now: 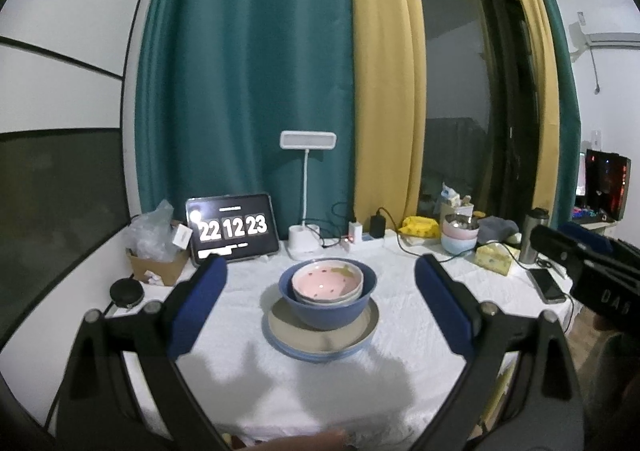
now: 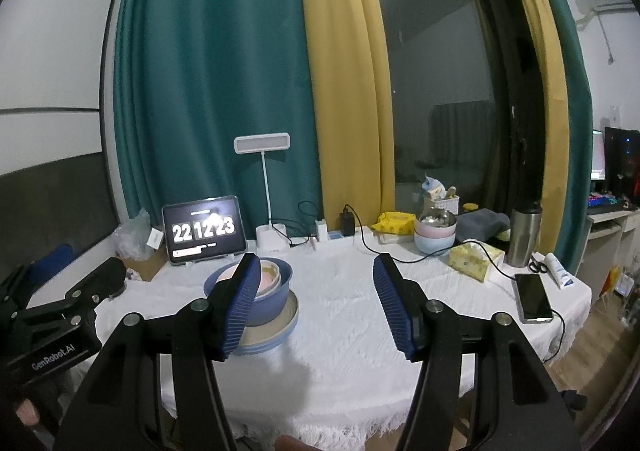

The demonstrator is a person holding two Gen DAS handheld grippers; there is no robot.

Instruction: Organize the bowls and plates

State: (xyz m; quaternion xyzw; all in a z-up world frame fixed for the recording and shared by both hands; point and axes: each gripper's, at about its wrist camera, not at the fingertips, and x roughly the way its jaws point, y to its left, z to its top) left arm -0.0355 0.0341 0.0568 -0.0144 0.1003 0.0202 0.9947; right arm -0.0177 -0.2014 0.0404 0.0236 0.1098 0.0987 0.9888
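Note:
A pink dotted bowl (image 1: 326, 281) sits nested inside a blue bowl (image 1: 328, 311), which stands on stacked plates (image 1: 320, 343) in the middle of the white table. The stack also shows in the right wrist view (image 2: 272, 303), partly behind my right gripper's left finger. My left gripper (image 1: 318, 291) is open and empty, held back from the stack with the fingers either side of it in view. My right gripper (image 2: 314, 299) is open and empty, to the right of the stack. A second stack of pastel bowls (image 1: 460, 237) stands at the back right (image 2: 435, 237).
At the back stand a tablet clock (image 1: 232, 229), a desk lamp (image 1: 307, 191), a power strip with chargers (image 1: 366, 237), a cardboard box (image 1: 158, 267) and a black puck (image 1: 127, 291). On the right are a tissue box (image 2: 474, 261), a steel tumbler (image 2: 524, 237), a phone (image 2: 532, 297) and cables.

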